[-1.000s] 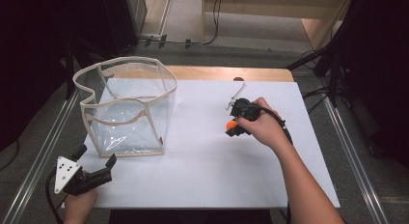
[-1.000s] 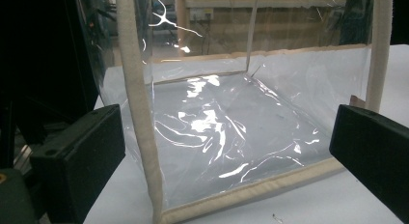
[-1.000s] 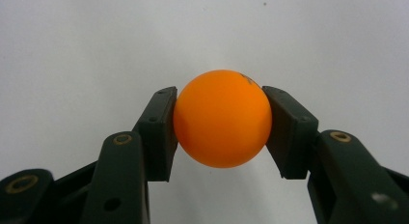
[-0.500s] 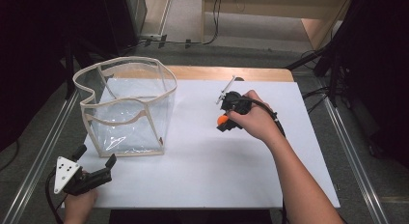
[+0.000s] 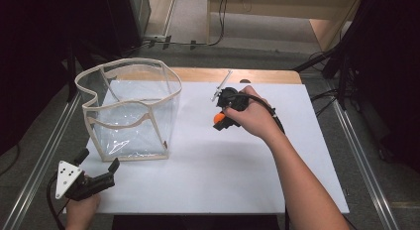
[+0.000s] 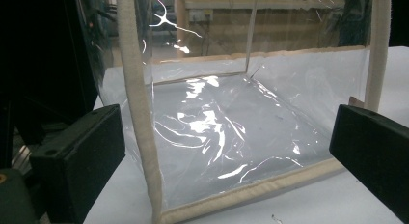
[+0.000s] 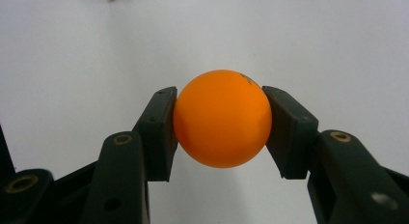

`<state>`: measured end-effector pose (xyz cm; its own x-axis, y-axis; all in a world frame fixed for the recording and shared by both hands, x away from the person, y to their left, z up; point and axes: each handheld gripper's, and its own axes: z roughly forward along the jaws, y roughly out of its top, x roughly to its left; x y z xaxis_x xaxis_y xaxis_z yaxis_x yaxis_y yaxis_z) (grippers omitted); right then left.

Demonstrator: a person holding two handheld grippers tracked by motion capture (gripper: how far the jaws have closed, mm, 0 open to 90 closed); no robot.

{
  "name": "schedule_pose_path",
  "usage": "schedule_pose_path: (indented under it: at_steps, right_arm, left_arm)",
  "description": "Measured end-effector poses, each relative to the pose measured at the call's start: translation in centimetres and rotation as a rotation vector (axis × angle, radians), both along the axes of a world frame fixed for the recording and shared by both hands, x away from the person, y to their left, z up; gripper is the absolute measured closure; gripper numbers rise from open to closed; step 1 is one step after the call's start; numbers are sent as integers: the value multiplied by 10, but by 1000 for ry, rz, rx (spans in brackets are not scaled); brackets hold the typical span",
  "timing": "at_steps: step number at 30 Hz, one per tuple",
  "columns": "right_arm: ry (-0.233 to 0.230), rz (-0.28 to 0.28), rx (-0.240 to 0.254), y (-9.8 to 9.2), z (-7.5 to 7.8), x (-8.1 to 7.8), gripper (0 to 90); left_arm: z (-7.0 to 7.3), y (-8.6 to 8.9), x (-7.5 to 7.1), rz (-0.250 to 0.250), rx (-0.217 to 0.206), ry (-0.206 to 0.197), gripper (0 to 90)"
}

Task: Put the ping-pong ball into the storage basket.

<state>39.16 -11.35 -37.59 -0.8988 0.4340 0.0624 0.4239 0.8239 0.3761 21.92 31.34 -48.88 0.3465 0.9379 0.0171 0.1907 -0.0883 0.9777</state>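
Orange ball [image 7: 222, 119], clear bag [image 5: 130, 113] with beige trim, white table [image 5: 223, 165]

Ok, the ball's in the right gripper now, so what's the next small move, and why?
Probably carry the orange ball leftward toward the open top of the clear bag, keeping it above the rim. The right gripper is shut on the ball over the white table, well right of the bag; the left gripper waits open beside the bag's near corner.

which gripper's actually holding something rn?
The right gripper: its pads are clamped on the orange ball, held above the white table. The left gripper stands open and empty, facing the clear bag.
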Motion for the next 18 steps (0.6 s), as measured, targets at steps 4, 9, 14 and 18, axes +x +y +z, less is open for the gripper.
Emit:
schedule_pose_path:
  at_steps: [4, 9, 14, 18]
  right_arm:
    - [-3, 16, -2, 4, 5, 2, 476]
    - [-8, 26, 1, 9, 12, 3, 476]
    - [-12, 29, 10, 12, 20, 6, 476]
    - [-13, 29, 11, 14, 26, 7, 476]
  left_arm:
    - [0, 0, 0, -1, 2, 1, 0]
    - [0, 0, 0, -1, 0, 1, 0]
    - [0, 0, 0, 0, -6, 0, 0]
    - [0, 0, 0, -1, -6, 0, 0]
